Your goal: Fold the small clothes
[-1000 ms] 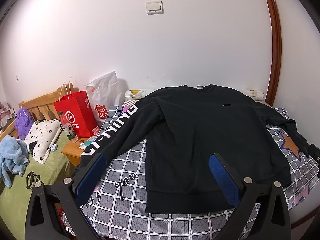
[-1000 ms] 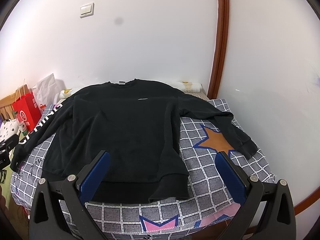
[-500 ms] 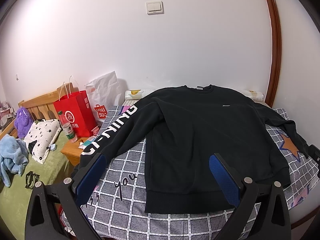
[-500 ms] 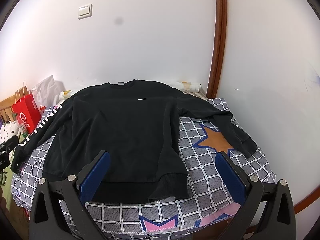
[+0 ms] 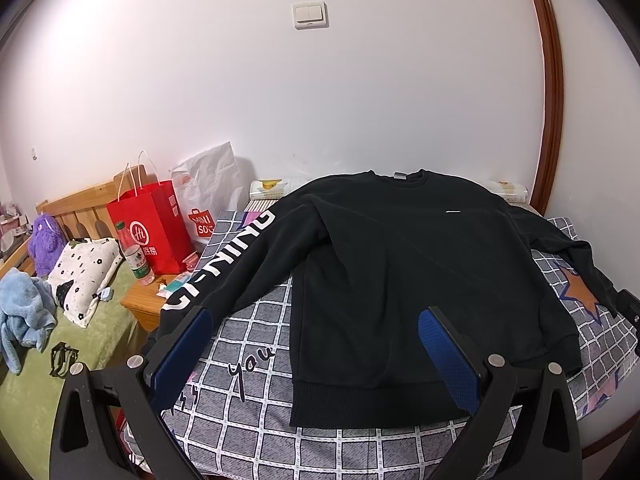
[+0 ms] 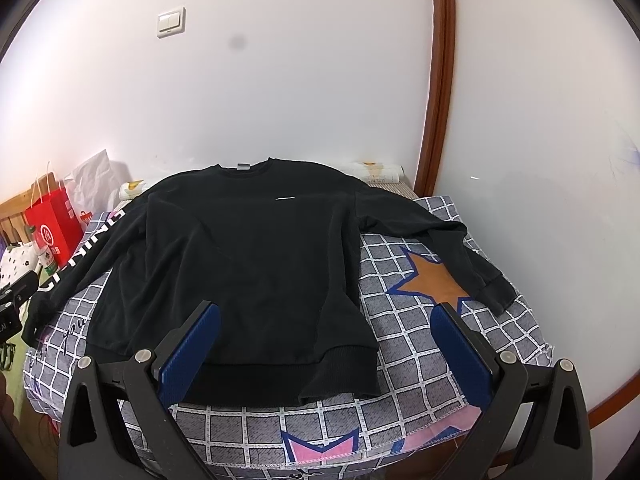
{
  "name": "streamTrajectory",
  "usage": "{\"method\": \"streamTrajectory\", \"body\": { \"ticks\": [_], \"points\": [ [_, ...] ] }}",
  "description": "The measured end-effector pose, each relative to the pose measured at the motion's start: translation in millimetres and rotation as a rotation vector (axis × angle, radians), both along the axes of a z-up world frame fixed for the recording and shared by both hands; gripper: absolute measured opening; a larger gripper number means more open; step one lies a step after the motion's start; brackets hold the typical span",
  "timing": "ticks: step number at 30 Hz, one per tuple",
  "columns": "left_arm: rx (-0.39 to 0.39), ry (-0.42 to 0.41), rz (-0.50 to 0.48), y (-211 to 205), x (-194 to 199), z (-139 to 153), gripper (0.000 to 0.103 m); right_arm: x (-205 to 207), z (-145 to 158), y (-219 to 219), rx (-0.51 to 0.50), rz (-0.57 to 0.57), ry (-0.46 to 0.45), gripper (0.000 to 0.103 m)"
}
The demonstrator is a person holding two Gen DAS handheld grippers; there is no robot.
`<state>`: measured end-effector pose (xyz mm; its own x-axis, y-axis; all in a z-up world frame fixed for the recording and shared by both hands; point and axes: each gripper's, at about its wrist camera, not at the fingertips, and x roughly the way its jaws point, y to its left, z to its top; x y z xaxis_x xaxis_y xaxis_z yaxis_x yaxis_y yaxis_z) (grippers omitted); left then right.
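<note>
A black sweatshirt (image 5: 404, 264) lies flat, face up, on a grey checked bedcover (image 5: 256, 344), collar at the far wall, both sleeves spread out. Its left sleeve (image 5: 224, 264) carries white lettering; its right sleeve (image 6: 452, 248) runs to the bed's right edge. The sweatshirt also shows in the right wrist view (image 6: 248, 256). My left gripper (image 5: 316, 344) is open and empty, held above the hem's left part. My right gripper (image 6: 328, 340) is open and empty, above the hem's right corner.
A red paper bag (image 5: 152, 224), a white bag (image 5: 208, 196) and a bottle (image 5: 134, 256) stand on a wooden nightstand (image 5: 146, 304) left of the bed. A second bed (image 5: 36, 360) with pillow and toys lies further left. White walls close the back and right.
</note>
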<state>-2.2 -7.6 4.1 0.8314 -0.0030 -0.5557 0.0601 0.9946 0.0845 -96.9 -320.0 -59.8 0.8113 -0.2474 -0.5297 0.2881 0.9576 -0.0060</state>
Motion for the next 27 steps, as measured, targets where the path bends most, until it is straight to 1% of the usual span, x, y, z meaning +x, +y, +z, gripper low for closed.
{"method": "streamTrajectory", "body": {
  "ticks": [10, 14, 18, 21, 24, 27],
  "points": [
    [-0.009, 0.001, 0.004, 4, 6, 1, 0.103, 6, 0, 4, 0.0, 0.005, 0.003, 0.103],
    [-0.027, 0.017, 0.031, 10, 14, -4, 0.103, 10, -2, 5, 0.0, 0.005, 0.01, 0.103],
    [-0.034, 0.044, 0.07, 23, 24, -19, 0.103, 17, -8, 6, 0.009, 0.017, 0.015, 0.103],
    [-0.043, 0.077, 0.092, 38, 35, -34, 0.103, 29, -18, 8, 0.033, 0.04, 0.035, 0.103],
    [-0.044, 0.112, 0.141, 57, 48, -50, 0.103, 45, -30, 13, 0.037, 0.062, 0.064, 0.103],
    [-0.033, 0.151, 0.218, 81, 63, -69, 0.103, 62, -40, 23, 0.024, 0.091, 0.083, 0.103]
  ]
}}
